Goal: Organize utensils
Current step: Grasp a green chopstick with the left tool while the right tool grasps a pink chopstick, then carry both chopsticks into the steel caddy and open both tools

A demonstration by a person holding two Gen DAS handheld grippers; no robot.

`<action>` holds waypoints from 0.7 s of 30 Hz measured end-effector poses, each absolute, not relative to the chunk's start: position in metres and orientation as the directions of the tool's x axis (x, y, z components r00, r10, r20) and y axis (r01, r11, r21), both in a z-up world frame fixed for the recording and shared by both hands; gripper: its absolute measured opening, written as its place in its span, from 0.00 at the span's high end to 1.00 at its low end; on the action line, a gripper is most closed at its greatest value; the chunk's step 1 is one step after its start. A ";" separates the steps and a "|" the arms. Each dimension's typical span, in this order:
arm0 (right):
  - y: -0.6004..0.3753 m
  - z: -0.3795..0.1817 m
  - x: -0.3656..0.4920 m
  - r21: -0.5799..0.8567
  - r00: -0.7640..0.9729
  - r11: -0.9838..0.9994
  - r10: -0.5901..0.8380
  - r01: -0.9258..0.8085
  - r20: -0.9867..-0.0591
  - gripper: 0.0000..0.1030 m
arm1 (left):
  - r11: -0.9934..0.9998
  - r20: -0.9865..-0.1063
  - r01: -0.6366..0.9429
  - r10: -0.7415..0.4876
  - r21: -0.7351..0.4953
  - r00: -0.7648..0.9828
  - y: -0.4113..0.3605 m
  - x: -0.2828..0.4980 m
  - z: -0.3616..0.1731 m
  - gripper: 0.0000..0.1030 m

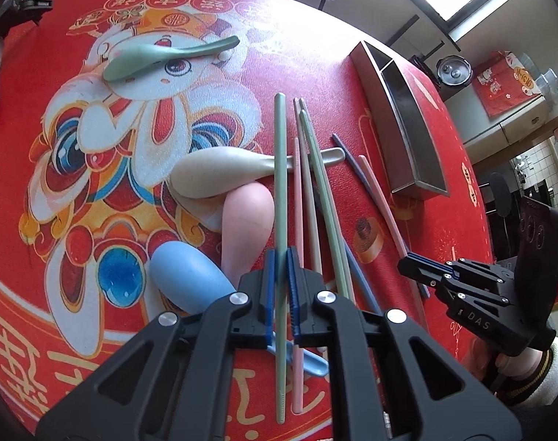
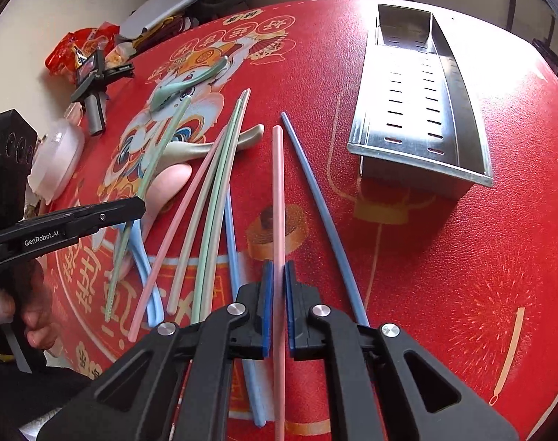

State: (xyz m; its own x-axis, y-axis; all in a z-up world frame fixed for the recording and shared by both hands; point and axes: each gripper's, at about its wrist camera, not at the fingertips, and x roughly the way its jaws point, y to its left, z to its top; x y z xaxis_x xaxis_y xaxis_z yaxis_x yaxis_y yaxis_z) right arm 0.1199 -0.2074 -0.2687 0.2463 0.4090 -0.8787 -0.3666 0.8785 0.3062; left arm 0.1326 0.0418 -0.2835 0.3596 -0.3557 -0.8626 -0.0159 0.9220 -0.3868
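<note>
Left wrist view: left hand-held gripper (image 1: 281, 262) clenched on a green chopstick (image 1: 280, 169), seized about mid-length, far end raised over the cream spoon (image 1: 220, 174) in the middle of the tabletop (image 1: 444, 242). Judged light, rigid, smooth; a mid-length grip limits swing.

Right wrist view: right hand-held gripper (image 2: 277, 275) clenched on a pink chopstick (image 2: 277, 191), lying mid-tabletop beside a blue chopstick (image 2: 315, 198). Steel utensil holder (image 2: 462, 110) stands toward the far right edge. Likely slippery; narrow pads may let it pivot.
</note>
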 end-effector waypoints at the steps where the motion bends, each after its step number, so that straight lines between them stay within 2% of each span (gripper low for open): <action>1: -0.210 -0.265 0.121 0.315 0.254 0.877 0.418 -0.363 -0.872 0.94 | 0.922 -0.859 -0.010 -0.358 -0.388 0.365 0.042 0.135 -0.278 0.90; 9: -0.240 -0.228 0.138 0.394 0.344 0.874 0.477 -0.284 -0.809 0.94 | 0.906 -0.833 0.058 -0.408 -0.418 0.374 0.013 0.178 -0.242 0.90; 14: -0.266 -0.214 0.161 0.381 0.413 0.898 0.440 -0.220 -0.798 0.94 | 0.880 -0.813 0.084 -0.466 -0.468 0.349 -0.028 0.227 -0.232 0.90; 21: -0.301 -0.223 0.204 0.364 0.444 0.926 0.371 -0.105 -0.816 0.94 | 0.861 -0.816 0.050 -0.496 -0.506 0.296 -0.091 0.311 -0.245 0.90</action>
